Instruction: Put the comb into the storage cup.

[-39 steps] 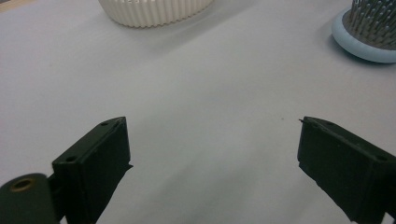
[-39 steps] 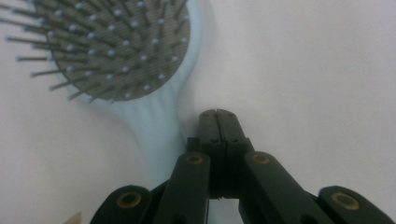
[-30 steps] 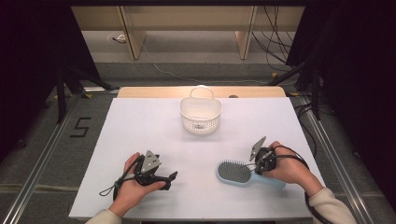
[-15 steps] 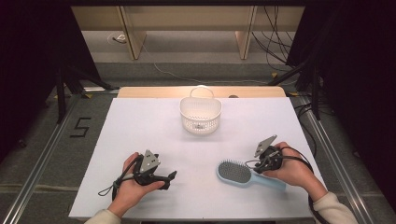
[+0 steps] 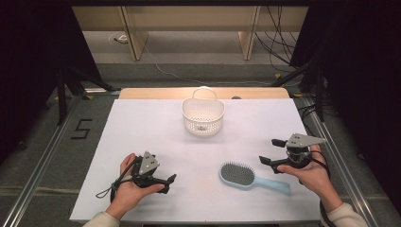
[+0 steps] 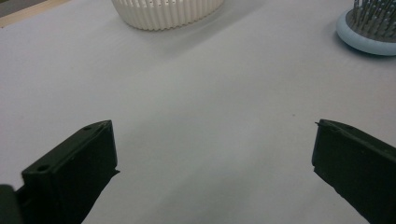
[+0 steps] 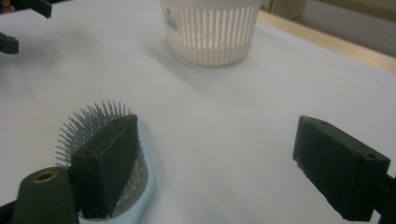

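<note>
A light blue hairbrush [image 5: 238, 174] lies bristles up on the white table top [image 5: 142, 132], its handle pointing right. My right gripper [image 5: 268, 151] hovers just right of the brush head. Its jaws have just been opening and now stand wide, with nothing between them. In the right gripper view [image 7: 215, 135] the brush [image 7: 88, 122] lies low on the left, partly behind one jaw. My left gripper [image 5: 169, 183] rests at the front left of the table, open and empty. From the left gripper view [image 6: 215, 140] the brush head [image 6: 369, 32] is at the top right.
A white slatted basket [image 5: 203, 117] with a handle stands at the middle back of the table, also in the gripper views as basket [image 6: 168, 11] and basket [image 7: 210, 32]. A wooden strip [image 5: 156, 93] edges the far side. Dark floor and cables surround the table.
My right gripper has drawn back to the right and slightly up from the brush, and its jaws have gone from shut to wide. The brush handle now lies uncovered. The left hand kept still.
</note>
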`<action>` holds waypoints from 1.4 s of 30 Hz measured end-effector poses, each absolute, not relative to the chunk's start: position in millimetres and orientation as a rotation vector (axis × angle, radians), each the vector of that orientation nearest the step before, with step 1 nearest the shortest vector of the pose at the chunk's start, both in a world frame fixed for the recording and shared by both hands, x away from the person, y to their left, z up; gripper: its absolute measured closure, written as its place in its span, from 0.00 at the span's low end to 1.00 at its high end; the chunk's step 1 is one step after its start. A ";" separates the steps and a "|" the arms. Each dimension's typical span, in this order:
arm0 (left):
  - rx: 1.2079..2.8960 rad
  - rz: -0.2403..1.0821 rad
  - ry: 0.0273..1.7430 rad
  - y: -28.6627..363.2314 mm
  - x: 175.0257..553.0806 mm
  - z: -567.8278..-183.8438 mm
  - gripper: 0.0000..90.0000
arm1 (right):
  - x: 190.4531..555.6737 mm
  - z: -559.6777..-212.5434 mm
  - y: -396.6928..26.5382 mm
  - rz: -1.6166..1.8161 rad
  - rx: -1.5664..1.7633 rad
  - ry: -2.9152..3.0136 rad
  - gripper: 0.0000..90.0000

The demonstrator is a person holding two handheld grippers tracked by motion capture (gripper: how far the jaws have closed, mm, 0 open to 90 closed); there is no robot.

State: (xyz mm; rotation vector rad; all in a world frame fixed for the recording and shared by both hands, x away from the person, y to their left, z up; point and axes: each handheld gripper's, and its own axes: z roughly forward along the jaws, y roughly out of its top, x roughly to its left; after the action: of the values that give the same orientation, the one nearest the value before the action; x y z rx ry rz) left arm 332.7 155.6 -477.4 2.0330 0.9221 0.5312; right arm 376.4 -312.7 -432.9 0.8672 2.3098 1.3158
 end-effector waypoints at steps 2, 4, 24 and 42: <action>2.030 0.527 0.915 157.3 332.5 -476.7 0.00 | 374.9 -432.4 -313.3 1.331 0.857 2.298 0.16; 2.025 0.527 0.909 158.5 332.2 -476.3 0.00 | 370.7 -429.7 -314.1 1.384 0.829 2.263 0.13; 2.015 0.522 0.904 164.1 330.6 -477.5 0.00 | 358.1 -425.3 -293.7 1.032 0.565 2.667 0.15; 2.014 0.516 0.897 162.2 331.4 -478.4 0.00 | 369.5 -428.2 -263.2 0.504 0.487 2.878 0.20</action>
State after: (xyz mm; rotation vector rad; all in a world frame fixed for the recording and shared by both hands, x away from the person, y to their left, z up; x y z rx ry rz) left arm 331.4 162.2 -478.4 2.0141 0.8969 0.5161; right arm 369.5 -263.2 -428.2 0.4867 2.8782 0.5036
